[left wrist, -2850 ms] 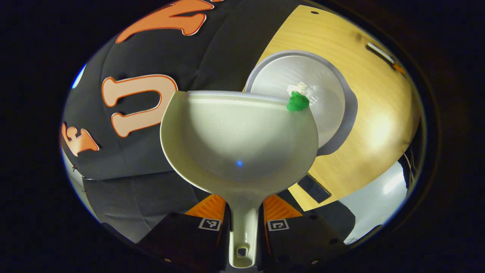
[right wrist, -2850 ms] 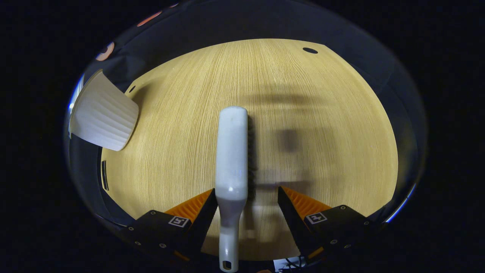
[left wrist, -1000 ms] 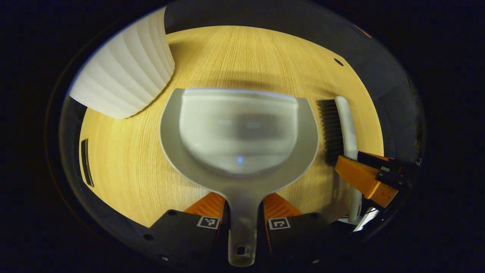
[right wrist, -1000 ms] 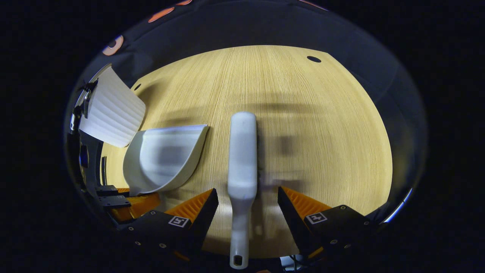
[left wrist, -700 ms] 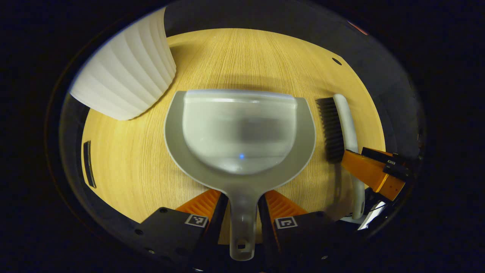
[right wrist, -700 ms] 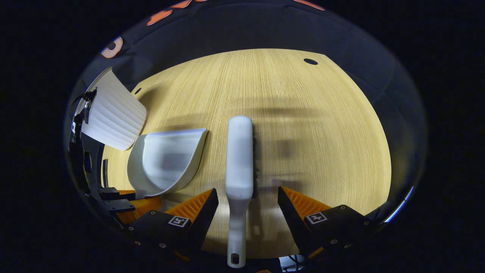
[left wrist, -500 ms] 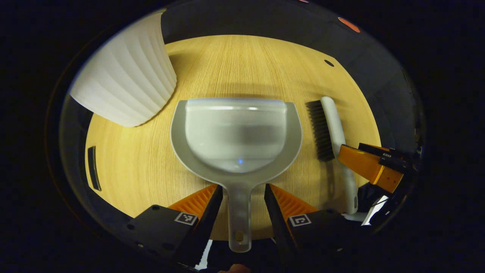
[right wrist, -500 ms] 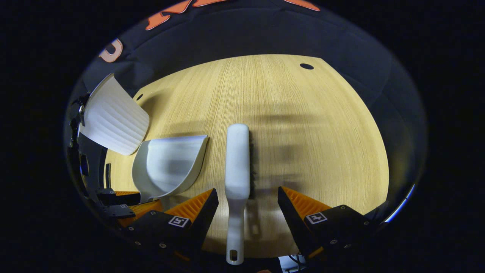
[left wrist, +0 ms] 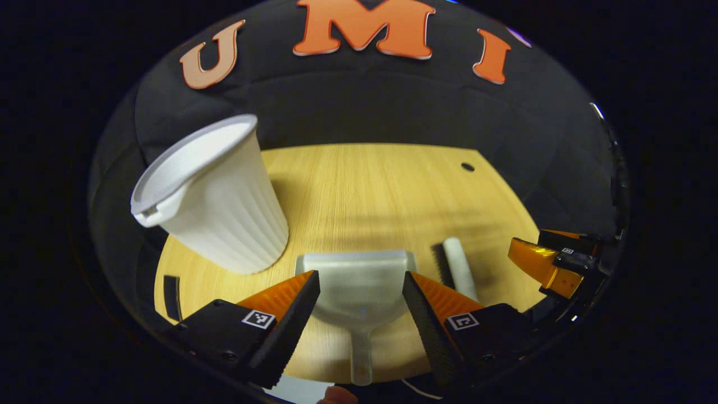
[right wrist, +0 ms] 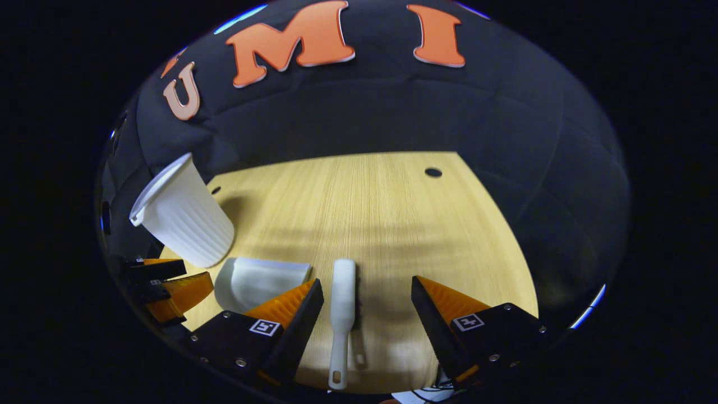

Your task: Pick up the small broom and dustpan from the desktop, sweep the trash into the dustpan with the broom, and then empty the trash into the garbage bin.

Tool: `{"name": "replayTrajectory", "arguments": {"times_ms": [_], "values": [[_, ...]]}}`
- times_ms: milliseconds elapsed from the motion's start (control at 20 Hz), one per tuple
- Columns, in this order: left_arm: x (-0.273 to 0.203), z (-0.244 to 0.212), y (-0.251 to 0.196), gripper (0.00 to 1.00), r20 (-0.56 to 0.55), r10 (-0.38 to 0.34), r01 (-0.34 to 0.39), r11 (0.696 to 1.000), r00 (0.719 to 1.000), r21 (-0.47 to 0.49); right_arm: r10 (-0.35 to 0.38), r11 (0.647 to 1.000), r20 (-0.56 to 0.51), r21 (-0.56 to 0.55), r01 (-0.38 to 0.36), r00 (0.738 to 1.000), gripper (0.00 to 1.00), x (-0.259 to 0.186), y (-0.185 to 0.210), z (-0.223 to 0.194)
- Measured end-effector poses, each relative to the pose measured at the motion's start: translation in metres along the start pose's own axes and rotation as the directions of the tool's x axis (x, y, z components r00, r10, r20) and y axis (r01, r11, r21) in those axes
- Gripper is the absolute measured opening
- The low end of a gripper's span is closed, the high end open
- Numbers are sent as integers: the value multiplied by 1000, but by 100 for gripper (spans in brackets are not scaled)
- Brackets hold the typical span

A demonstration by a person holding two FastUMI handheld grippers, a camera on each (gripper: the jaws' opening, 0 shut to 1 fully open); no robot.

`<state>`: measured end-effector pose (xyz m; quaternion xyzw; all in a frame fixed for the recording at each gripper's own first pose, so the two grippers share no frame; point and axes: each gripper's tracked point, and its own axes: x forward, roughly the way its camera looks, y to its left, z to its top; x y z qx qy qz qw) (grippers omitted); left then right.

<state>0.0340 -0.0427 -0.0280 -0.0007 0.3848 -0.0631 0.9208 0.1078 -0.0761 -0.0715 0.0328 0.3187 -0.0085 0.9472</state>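
Left gripper view: my left gripper is spread above the dustpan, my right gripper above the broom; both lie flat, apparently set down.

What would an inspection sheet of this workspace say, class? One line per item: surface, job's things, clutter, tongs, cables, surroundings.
Surface: wooden desktop, with a round hole.
Job's things: dustpan and broom lie flat, side by side; white ribbed bin stands upright beside the dustpan.
Clutter: nothing seen.
Tongs: left tongs open, over the dustpan; right tongs open, either side of the broom, holding nothing.
Cables: nothing seen.
Surroundings: black cloth wall.
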Motion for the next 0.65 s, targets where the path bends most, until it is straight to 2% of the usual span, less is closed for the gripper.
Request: {"name": "replayTrajectory", "arguments": {"times_ms": [50, 150, 200, 300, 350, 400, 500, 600, 650], "values": [[-12, 4, 4, 95, 69, -9, 10, 1000, 998, -5, 7, 1000, 60, -22, -5, 998, 95, -6, 4, 18], [-21, 49, 4, 95, 198, -8, 11, 1000, 980, -12, 3, 998, 174, -69, 9, 985, 95, -16, 6, 48], [-29, 68, 7, 95, 258, -2, 6, 1000, 966, -15, 5, 997, 224, -79, 13, 975, 95, -23, 10, 65], [-32, 68, 9, 95, 375, 9, -1, 1000, 927, -21, 7, 996, 316, -85, 21, 949, 95, -42, 12, 96], [-27, 70, -6, 94, 429, 11, -3, 1000, 903, -20, 6, 996, 356, -86, 26, 934, 95, -50, 13, 108], [-27, 81, 4, 94, 493, 9, 3, 1000, 870, -24, 10, 996, 394, -86, 26, 919, 95, -59, 14, 121], [-42, 88, 12, 93, 567, 25, 1, 999, 823, -46, 25, 997, 478, -77, 13, 878, 95, -80, 13, 141], [-43, 79, 13, 93, 623, 45, -16, 998, 781, -53, 7, 998, 564, -60, 33, 826, 95, -100, 11, 164], [-38, 78, 4, 93, 640, 48, -18, 998, 767, -53, -9, 997, 588, -55, 52, 809, 95, -101, 9, 166]]}}
